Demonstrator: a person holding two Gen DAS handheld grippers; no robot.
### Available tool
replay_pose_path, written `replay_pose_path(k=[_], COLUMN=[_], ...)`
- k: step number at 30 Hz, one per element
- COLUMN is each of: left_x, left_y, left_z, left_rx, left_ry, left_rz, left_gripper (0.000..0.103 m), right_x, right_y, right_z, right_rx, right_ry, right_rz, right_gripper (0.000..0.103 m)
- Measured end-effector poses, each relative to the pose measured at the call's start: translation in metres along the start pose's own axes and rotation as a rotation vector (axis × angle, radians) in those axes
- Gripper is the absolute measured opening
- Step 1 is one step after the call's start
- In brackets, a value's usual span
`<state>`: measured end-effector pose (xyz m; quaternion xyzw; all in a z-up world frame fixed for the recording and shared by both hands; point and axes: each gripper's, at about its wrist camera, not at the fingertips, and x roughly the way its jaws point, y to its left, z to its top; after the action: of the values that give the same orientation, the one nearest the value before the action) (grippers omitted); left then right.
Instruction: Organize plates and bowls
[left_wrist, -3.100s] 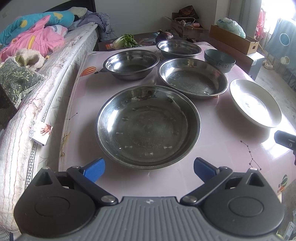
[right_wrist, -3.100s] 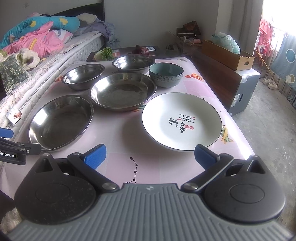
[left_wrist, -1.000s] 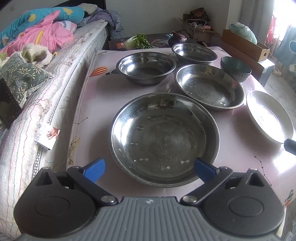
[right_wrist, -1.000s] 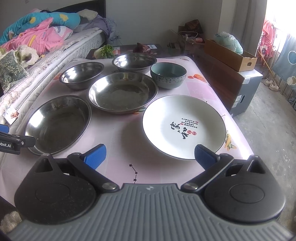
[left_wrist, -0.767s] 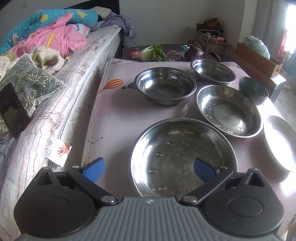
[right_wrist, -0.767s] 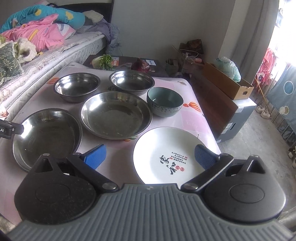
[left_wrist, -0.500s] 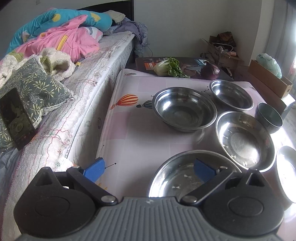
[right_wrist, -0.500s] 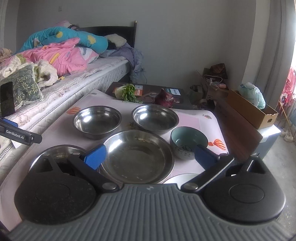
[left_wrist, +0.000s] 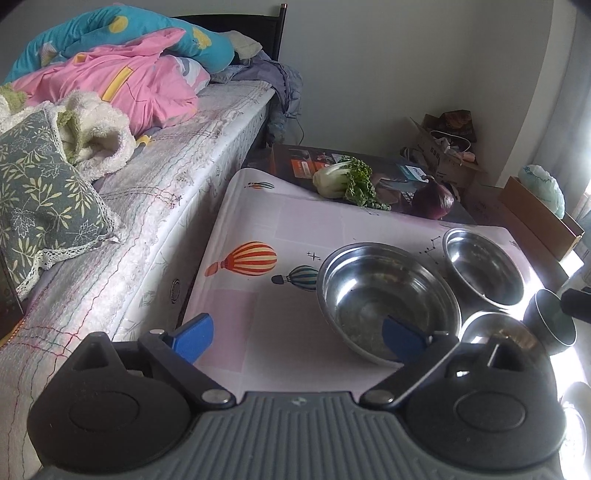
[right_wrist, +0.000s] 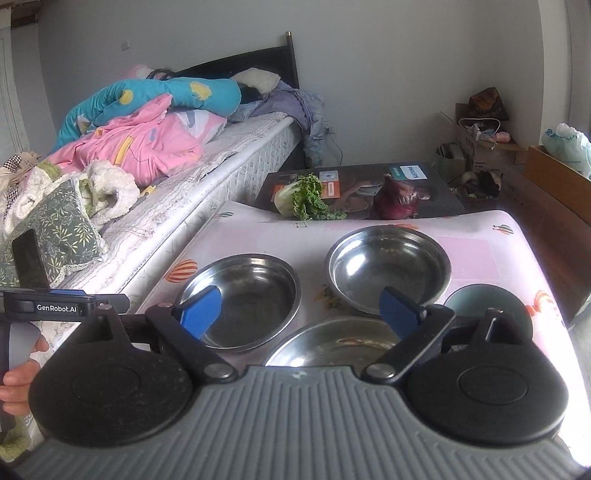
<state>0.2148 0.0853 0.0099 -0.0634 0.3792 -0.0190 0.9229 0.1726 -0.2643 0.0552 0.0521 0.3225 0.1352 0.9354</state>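
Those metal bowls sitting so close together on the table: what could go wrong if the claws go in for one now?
The two steel bowls, left and right, sit nearly rim to rim, with a shallow steel dish just before them. The right claw, open with its jaws just closing and nothing between them, might knock a neighbour. The shiny rims look slippery. The teal bowl near the table edge could get pushed off.

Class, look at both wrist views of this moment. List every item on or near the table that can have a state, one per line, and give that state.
Left steel bowl: upright, empty.
Right steel bowl: upright, empty.
Near steel dish: upright, partly hidden.
Teal bowl: upright, contents hidden.
Cabbage: lying on its side.
Left gripper: open, empty.
Right gripper: open, empty, jaws just closing slightly.
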Motion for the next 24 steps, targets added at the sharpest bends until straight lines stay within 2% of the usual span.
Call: replay_pose_path(k=[4, 6, 12, 16, 18, 22, 24], left_x=[0.025, 0.038, 0.071, 0.086, 0.093, 0.099, 0.100], left_y=[-0.005, -0.010, -0.019, -0.023, -0.023, -0.021, -0.022], left_z=[0.010, 0.013, 0.015, 0.015, 0.015, 0.013, 0.012], left_rx=[0.008, 0.024, 0.051, 0.064, 0.055, 0.040, 0.046], left_ry=[0.012, 0.036, 0.102, 0.145, 0.175, 0.202, 0.211], left_rz=[-0.010, -0.008, -0.005, 0.006, 0.007, -0.003, -0.006], left_gripper=[0.095, 0.087, 0.066, 0.053, 0.039, 0.027, 0.017], right_x=[0.052, 0.075, 0.138, 0.160, 0.167, 0.177, 0.180], right_y=[-0.005, -0.009, -0.011, -0.010, -0.009, -0.008, -0.007], right_z=[0.004, 0.005, 0.004, 0.004, 0.004, 0.002, 0.001], right_rx=[0.053, 0.079, 0.109, 0.108, 0.105, 0.106, 0.111], right_ry=[0.080, 0.125, 0.236, 0.272, 0.284, 0.308, 0.320], right_rz=[0.024, 0.031, 0.023, 0.029, 0.030, 0.055, 0.076], right_gripper=[0.066, 0.051, 0.032, 0.027, 0.022, 0.017, 0.016])
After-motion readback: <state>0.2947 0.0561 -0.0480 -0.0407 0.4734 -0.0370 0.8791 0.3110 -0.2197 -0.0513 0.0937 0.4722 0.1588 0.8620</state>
